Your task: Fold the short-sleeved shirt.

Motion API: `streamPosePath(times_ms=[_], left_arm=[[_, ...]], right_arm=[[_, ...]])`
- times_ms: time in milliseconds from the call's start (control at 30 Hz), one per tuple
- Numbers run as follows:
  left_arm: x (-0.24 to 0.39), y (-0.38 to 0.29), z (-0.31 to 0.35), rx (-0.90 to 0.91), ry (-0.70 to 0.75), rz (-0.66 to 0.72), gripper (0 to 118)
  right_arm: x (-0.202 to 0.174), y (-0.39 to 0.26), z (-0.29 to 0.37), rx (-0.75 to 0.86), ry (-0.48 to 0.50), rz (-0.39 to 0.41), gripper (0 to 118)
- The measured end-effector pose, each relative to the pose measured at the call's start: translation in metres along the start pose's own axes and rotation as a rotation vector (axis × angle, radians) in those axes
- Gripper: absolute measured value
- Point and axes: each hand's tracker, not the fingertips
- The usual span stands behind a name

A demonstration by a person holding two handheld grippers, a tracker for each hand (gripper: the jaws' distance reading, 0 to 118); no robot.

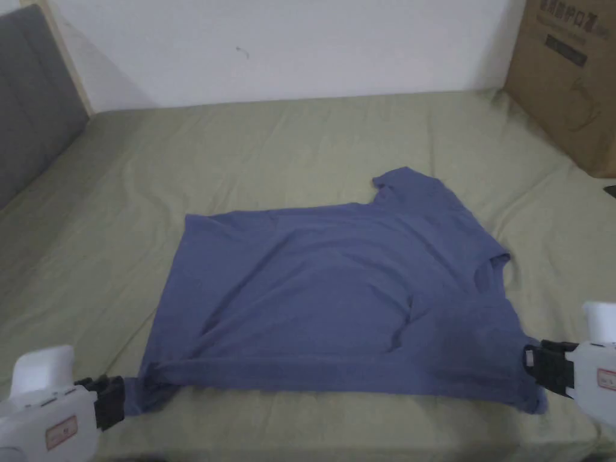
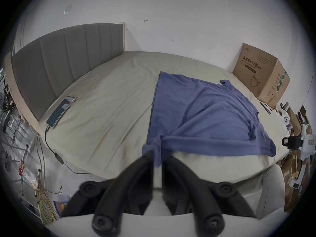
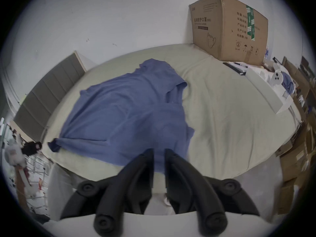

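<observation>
A blue short-sleeved shirt [image 1: 337, 301] lies spread on the green bed sheet [image 1: 301, 144], neck opening [image 1: 490, 271] to the right and one sleeve [image 1: 409, 180] pointing away. Its near edge is pulled into a taut, bunched strip between the two grippers. My left gripper [image 1: 120, 397] pinches the near left hem corner; blue cloth [image 2: 158, 148] sits between its black jaws [image 2: 158, 157]. At the near right corner my right gripper [image 1: 529, 361] holds the shoulder end, with cloth [image 3: 145, 121] running into its jaws [image 3: 159, 155]. Each gripper shows far off in the other's view: right [image 2: 289, 142], left [image 3: 34, 146].
A large cardboard box [image 1: 571, 78] stands on the bed's far right corner, against the white wall. A grey padded headboard [image 1: 30, 102] lines the left side. A phone [image 2: 61, 110] on a cable lies near it. The bed's near edge is just below the grippers.
</observation>
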Motion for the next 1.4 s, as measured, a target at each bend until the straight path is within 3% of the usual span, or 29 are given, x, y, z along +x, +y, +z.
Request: streamPosePath(times_ms=[100,200,267,300,333,367,400,500,533,600,667,700,800,833,967,1000,1033,1067,1100,1133,1233,1400], left_arm=[[-0.007,-0.012,-0.002,-0.001,0.013,0.019,0],[-0.012,-0.012,-0.011,-0.029,0.006,0.034,0],[-0.015,-0.005,-0.022,-0.045,0.031,0.036,8],[-0.016,-0.001,-0.029,-0.039,0.034,0.042,30],[-0.017,0.002,-0.035,-0.039,0.035,0.045,67],[-0.018,0.006,-0.043,-0.044,0.029,0.050,85],[-0.015,0.009,-0.052,-0.045,-0.011,0.060,87],[-0.008,0.013,-0.082,-0.145,-0.019,0.055,86],[-0.002,0.012,-0.086,-0.150,-0.006,0.046,68],[0.003,0.008,-0.091,-0.129,0.018,0.046,6],[0.002,0.009,-0.089,-0.131,0.039,0.085,3],[0.000,0.010,-0.088,-0.138,-0.007,0.108,3],[0.006,0.014,-0.073,-0.121,0.016,0.090,3],[0.006,0.015,-0.070,-0.119,0.029,0.078,3],[0.001,0.019,-0.065,-0.111,0.041,0.059,3],[0.001,0.019,-0.065,-0.114,0.040,0.064,3],[0.000,0.018,-0.064,-0.117,0.038,0.068,3],[-0.005,0.018,-0.069,-0.121,0.038,0.069,3],[-0.005,0.018,-0.069,-0.126,0.042,0.069,3],[-0.005,0.017,-0.069,-0.128,0.044,0.067,3],[-0.005,0.018,-0.069,-0.136,0.047,0.052,3],[-0.004,0.035,-0.060,-0.113,0.038,0.055,3]], right_arm=[[-0.003,-0.010,0.000,-0.024,-0.017,-0.017,0],[-0.001,-0.016,-0.011,-0.051,-0.030,0.033,0],[0.004,-0.016,-0.015,-0.073,-0.033,0.015,0],[0.007,-0.017,-0.017,-0.077,-0.023,-0.004,0],[0.011,-0.018,-0.018,-0.077,-0.017,-0.022,0],[0.014,-0.018,-0.020,-0.085,-0.024,-0.037,0],[0.018,-0.018,-0.022,-0.093,-0.034,-0.049,0],[0.027,-0.022,-0.028,-0.125,-0.055,-0.074,0],[0.030,-0.023,-0.028,-0.132,-0.054,-0.077,0],[0.031,-0.025,-0.027,-0.142,-0.062,-0.077,0],[0.032,-0.025,-0.031,-0.163,-0.065,-0.059,6],[0.030,-0.025,-0.033,-0.180,-0.071,-0.044,20],[0.027,-0.020,-0.049,-0.249,-0.098,0.030,85],[0.028,-0.019,-0.055,-0.250,-0.097,0.048,94],[0.035,-0.004,-0.084,-0.265,-0.091,0.035,86],[0.036,0.000,-0.090,-0.264,-0.092,0.035,68],[0.036,0.002,-0.094,-0.258,-0.088,0.041,37],[0.034,0.004,-0.097,-0.253,-0.092,0.049,21],[0.033,0.004,-0.100,-0.250,-0.074,0.051,12],[0.032,0.004,-0.102,-0.248,-0.046,0.040,8],[0.025,0.003,-0.100,-0.243,-0.100,0.087,8],[0.026,0.012,-0.081,-0.213,-0.078,0.091,7]])
